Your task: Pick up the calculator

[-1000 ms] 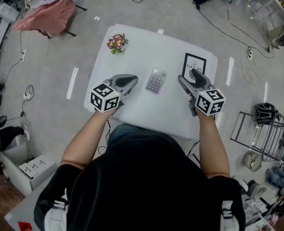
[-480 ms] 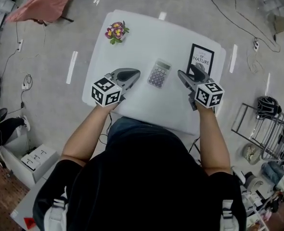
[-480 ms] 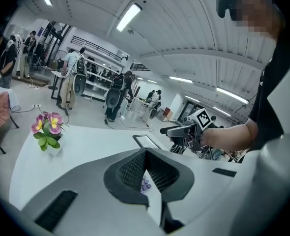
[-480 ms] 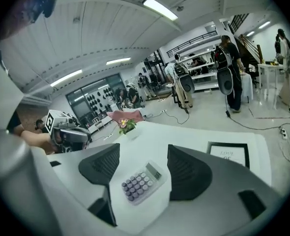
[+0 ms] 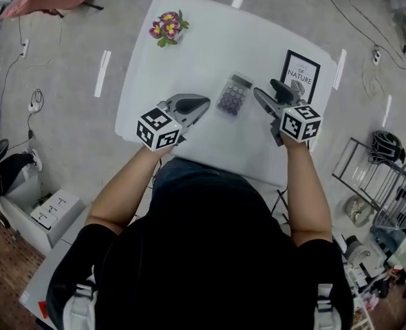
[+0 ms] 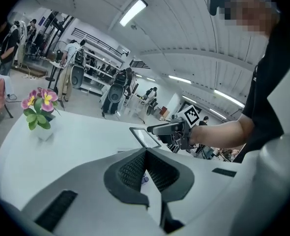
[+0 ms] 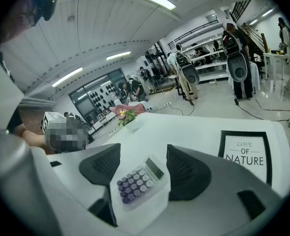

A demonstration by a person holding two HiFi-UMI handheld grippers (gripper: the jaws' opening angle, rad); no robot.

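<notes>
As read left to right around the calculator (image 5: 233,95), flat on the table (image 5: 210,40): flower (image 5: 167,27) well left, far side; left gripper (image 5: 201,104) just left, jaws pressed together, empty. Probably light, stiff, slick; best pinched across the long edges. Right gripper (image 5: 268,91) just right, jaws spread, untouching. Frame (image 5: 301,75) near right; open tabletop nearside.

Grey floor (image 5: 72,150) w/ tape marks (image 5: 102,73) — strip lights (image 6: 132,12) overhead.
</notes>
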